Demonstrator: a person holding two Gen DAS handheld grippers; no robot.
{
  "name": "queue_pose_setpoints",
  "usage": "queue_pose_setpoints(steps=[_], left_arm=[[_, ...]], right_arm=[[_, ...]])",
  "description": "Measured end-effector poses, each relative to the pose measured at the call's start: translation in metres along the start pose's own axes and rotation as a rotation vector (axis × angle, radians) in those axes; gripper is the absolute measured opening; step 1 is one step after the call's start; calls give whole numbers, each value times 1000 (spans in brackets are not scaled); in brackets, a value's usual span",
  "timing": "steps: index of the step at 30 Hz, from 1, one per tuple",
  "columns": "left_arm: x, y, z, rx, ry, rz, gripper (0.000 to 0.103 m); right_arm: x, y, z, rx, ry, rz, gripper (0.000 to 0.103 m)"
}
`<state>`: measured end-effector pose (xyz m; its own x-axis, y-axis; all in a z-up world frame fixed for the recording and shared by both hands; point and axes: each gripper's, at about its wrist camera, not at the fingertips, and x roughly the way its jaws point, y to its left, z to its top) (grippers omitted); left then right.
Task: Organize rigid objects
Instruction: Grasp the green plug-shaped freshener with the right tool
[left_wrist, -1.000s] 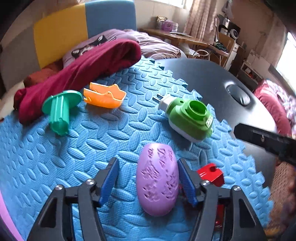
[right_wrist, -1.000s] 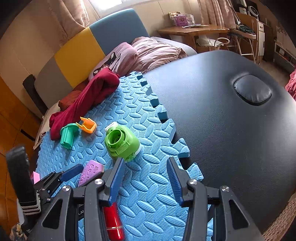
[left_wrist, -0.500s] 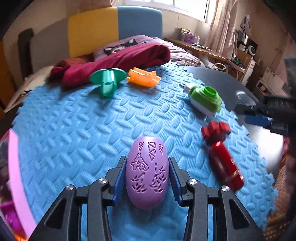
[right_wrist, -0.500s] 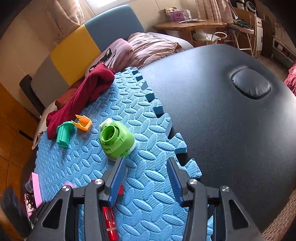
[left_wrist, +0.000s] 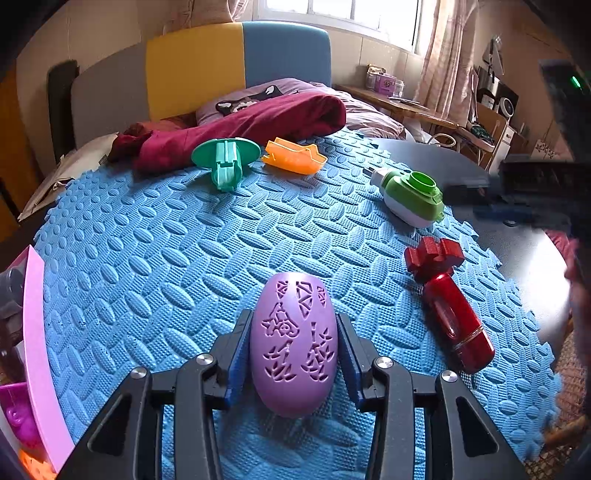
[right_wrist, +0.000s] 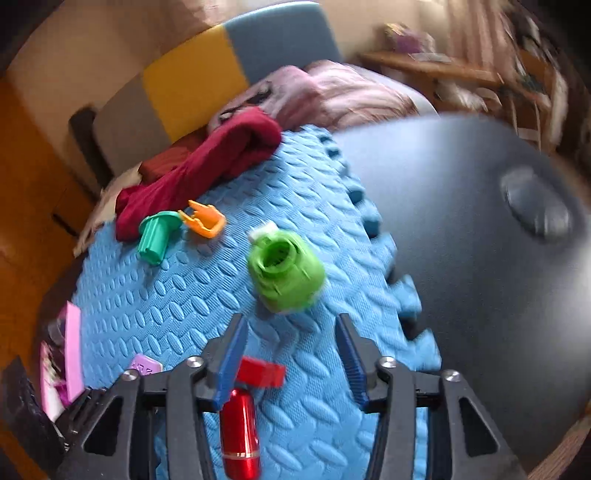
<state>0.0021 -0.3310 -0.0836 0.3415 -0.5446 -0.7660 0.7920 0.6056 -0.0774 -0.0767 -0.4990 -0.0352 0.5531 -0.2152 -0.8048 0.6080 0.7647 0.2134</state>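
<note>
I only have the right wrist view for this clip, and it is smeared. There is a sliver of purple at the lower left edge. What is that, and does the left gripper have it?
Observer: It is a purple egg-shaped shell with cut-out patterns, and the left gripper is shut on it, a blue pad pressed to each side.
Operator: What is the pink strip at my left edge?
Observer: The rim of a pink container; toys show inside it.
Operator: Is my right gripper holding the red piece?
Observer: No. In the left view the red piece lies free on the blue foam mat, right of the shell, its notched cap toward the green piece.
</note>
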Motion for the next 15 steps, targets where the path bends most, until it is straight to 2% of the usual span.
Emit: queue_pose_setpoints(steps=[2, 9, 11, 15], left_arm=[[-1, 1, -1, -3, 0, -2, 44], [-3, 4, -2, -21, -6, -22, 44], [-3, 3, -2, -17, -5, -17, 44], [-2, 2, -1, -16, -4, -12, 44]], right_arm=[[7, 6, 13, -60, 7, -37, 66], [62, 21, 32, -186, 108, -90, 67], [72, 17, 28, -164, 86, -85, 53], [77, 24, 21, -237, 72, -123, 53]])
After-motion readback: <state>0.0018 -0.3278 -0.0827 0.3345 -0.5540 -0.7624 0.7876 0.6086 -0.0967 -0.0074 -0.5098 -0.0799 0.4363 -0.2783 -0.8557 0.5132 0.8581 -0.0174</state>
